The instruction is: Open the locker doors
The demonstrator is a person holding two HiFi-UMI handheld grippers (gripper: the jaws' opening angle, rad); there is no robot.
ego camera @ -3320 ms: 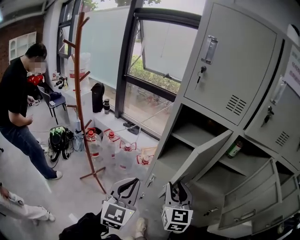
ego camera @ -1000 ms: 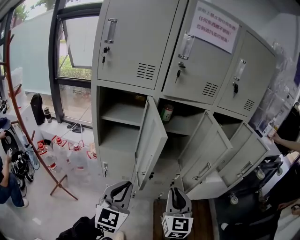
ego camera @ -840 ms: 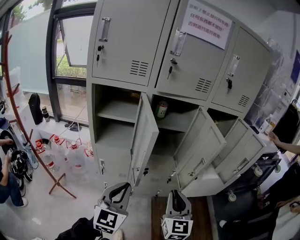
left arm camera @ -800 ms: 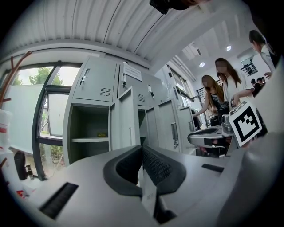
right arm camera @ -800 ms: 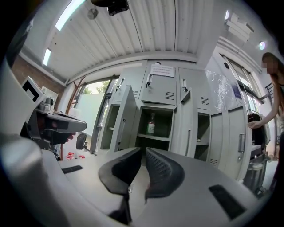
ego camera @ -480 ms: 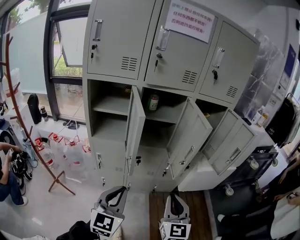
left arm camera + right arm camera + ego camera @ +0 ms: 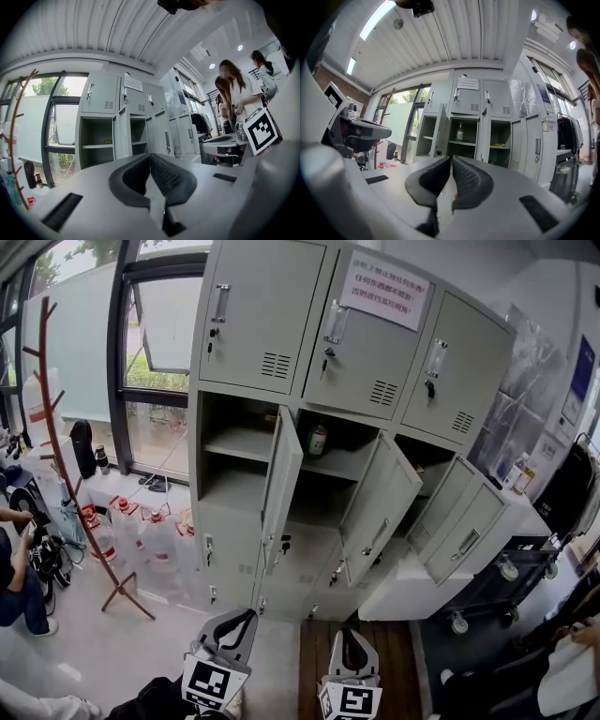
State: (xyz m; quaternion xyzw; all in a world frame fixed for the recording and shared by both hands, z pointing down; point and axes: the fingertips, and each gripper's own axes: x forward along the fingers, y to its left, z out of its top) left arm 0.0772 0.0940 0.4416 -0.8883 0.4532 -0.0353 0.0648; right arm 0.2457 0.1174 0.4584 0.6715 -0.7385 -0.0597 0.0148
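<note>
The grey lockers [image 7: 361,418] fill the middle of the head view. Their three upper doors [image 7: 258,320] are closed, each with a handle and a key. Below them three doors hang open: the left door [image 7: 281,486], the middle door [image 7: 380,507] and the right door [image 7: 464,532]. A bottle [image 7: 319,439] stands on the middle shelf. My left gripper [image 7: 242,618] and right gripper [image 7: 349,634] sit low at the frame's bottom, well short of the lockers. Both are shut with nothing between the pads, as seen on the left gripper [image 7: 150,157] and the right gripper [image 7: 451,159].
A brown coat stand [image 7: 80,484] and several water jugs [image 7: 141,531] stand left of the lockers by the window. A person [image 7: 14,573] crouches at far left. A wheeled cart [image 7: 506,582] sits right of the lockers. People [image 7: 236,93] stand to the right.
The head view swung from the window side to face the lockers, then drifted slightly. All three lower doors stay open. Both grippers stay low and away from the lockers.
</note>
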